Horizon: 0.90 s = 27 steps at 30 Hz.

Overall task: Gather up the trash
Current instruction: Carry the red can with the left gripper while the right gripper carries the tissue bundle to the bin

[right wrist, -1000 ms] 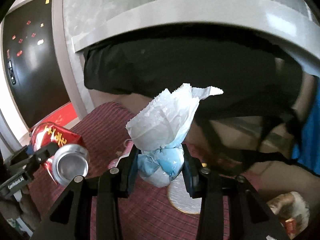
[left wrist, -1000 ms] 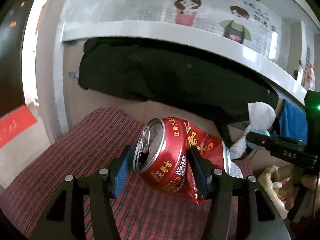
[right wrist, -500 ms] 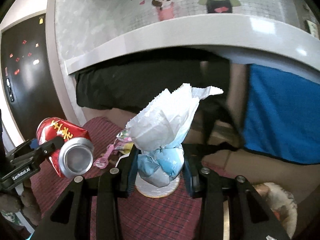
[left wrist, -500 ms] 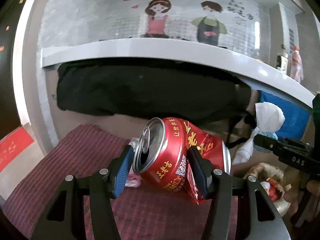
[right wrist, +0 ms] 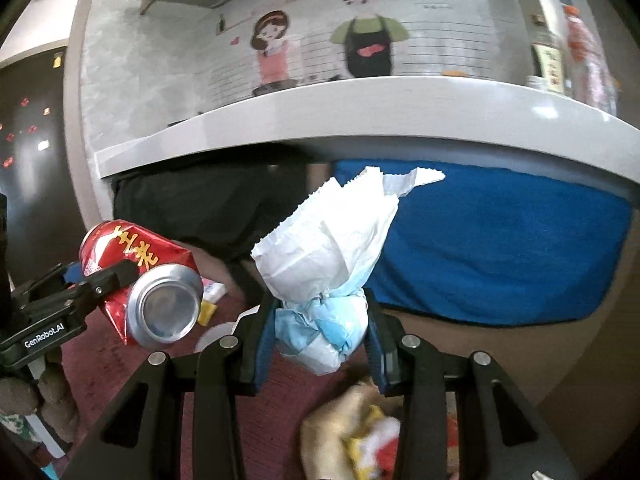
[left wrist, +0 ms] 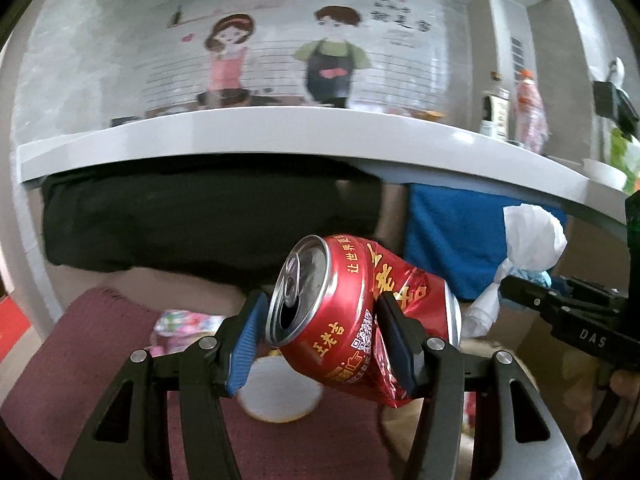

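Note:
My left gripper (left wrist: 320, 336) is shut on a crushed red drink can (left wrist: 344, 320), held in the air above a dark red striped cloth (left wrist: 72, 368). The can also shows in the right wrist view (right wrist: 140, 284), at the left. My right gripper (right wrist: 318, 332) is shut on a white and blue tissue wad (right wrist: 324, 276), also held in the air. The wad shows at the right of the left wrist view (left wrist: 528, 244).
A grey counter edge (left wrist: 280, 136) runs across above, with a black bag (left wrist: 200, 216) and a blue bag (right wrist: 500, 248) beneath it. A white disc (left wrist: 280, 392), pink wrappers (left wrist: 180, 328) and a yellow wrapper pile (right wrist: 360, 432) lie on the cloth.
Both grippers, still holding the can and the tissue wad, have swung right and tilted up. The blue bag and more of the wall have come into view.

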Tool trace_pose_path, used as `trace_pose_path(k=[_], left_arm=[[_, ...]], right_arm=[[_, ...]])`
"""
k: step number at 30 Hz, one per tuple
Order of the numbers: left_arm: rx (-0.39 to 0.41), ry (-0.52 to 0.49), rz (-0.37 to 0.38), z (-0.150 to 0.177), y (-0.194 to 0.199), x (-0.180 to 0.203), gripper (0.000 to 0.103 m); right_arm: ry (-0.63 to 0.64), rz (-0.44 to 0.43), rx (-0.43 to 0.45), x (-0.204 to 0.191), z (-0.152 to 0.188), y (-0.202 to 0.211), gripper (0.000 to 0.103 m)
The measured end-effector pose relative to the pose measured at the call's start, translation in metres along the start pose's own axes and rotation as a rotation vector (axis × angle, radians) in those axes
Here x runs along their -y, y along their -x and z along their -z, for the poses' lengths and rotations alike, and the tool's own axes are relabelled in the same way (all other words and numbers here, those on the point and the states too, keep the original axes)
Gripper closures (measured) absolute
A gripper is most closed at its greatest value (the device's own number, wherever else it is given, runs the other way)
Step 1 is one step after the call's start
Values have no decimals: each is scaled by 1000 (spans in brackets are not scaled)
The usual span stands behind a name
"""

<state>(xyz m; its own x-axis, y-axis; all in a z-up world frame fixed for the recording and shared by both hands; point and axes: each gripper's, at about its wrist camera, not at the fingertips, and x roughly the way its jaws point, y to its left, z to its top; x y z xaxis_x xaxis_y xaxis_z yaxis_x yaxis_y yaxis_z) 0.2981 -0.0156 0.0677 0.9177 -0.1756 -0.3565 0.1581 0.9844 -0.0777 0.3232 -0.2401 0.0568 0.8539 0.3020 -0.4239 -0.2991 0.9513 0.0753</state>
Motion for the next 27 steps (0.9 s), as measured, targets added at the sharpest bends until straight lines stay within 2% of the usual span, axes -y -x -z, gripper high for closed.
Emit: trace_pose_path(k=[7,11,27], left_arm=[[0,-46,79,-4,-13,53,46],[-13,-59,103,-2,-20,71,46],[-80,-62,144,20,-44,94,46]], right_arm=[[-43,78,-4,46,13,18,66],[-57,109,-1,66,19,25,66],[-67,134,-18,86,40,29,66]])
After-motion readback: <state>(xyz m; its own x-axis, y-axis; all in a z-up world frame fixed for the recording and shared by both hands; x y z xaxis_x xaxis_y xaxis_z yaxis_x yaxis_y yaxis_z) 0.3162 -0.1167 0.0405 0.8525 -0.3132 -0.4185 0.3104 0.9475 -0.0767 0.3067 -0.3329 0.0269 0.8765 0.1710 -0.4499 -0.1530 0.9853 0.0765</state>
